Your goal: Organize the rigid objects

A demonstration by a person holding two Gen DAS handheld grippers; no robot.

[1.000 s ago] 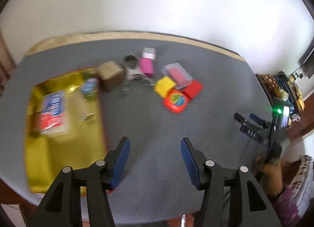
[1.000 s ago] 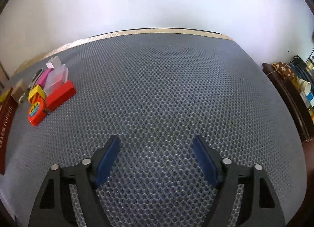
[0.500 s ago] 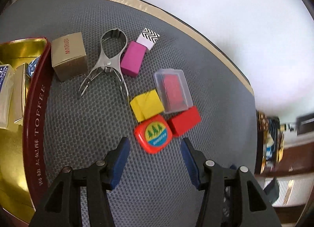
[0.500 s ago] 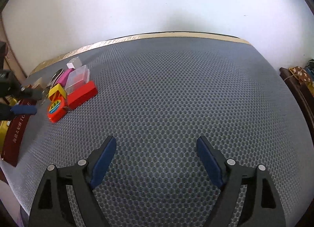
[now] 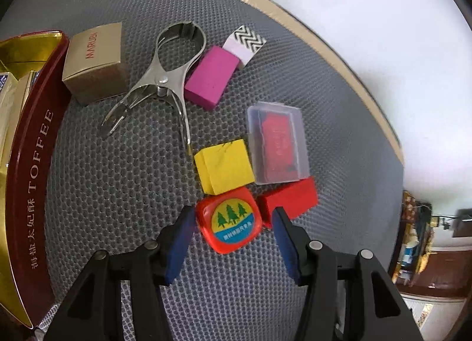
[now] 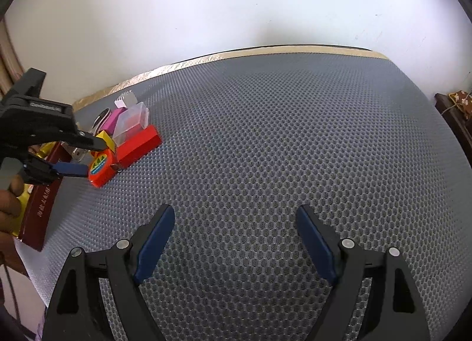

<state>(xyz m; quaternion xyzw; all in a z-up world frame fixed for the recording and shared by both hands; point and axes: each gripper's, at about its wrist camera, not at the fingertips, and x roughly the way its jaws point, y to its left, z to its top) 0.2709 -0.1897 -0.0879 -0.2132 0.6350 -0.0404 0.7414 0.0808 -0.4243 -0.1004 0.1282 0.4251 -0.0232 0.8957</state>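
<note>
We hold our left gripper [image 5: 231, 224] spread around a red tape measure [image 5: 229, 223], one blue pad on each side, not yet pinching it. The tape measure lies on the grey mat [image 5: 118, 178], touching a yellow block [image 5: 225, 165] and a red block [image 5: 290, 197]. Beyond them lie a clear case [image 5: 277, 141], a pink block [image 5: 211, 76], a zigzag-patterned piece [image 5: 244, 45], metal tongs [image 5: 165, 78] and a tan box [image 5: 94, 63]. At the left edge stands an open toffee tin [image 5: 29, 181] with a few packets already inside. Our right gripper [image 6: 234, 243] hangs spread over bare mat, well apart from the pile, holding nothing. We judge the sorting barely begun: most pieces lie loose outside the tin, and the tape measure looks to be the next one lifted.
</note>
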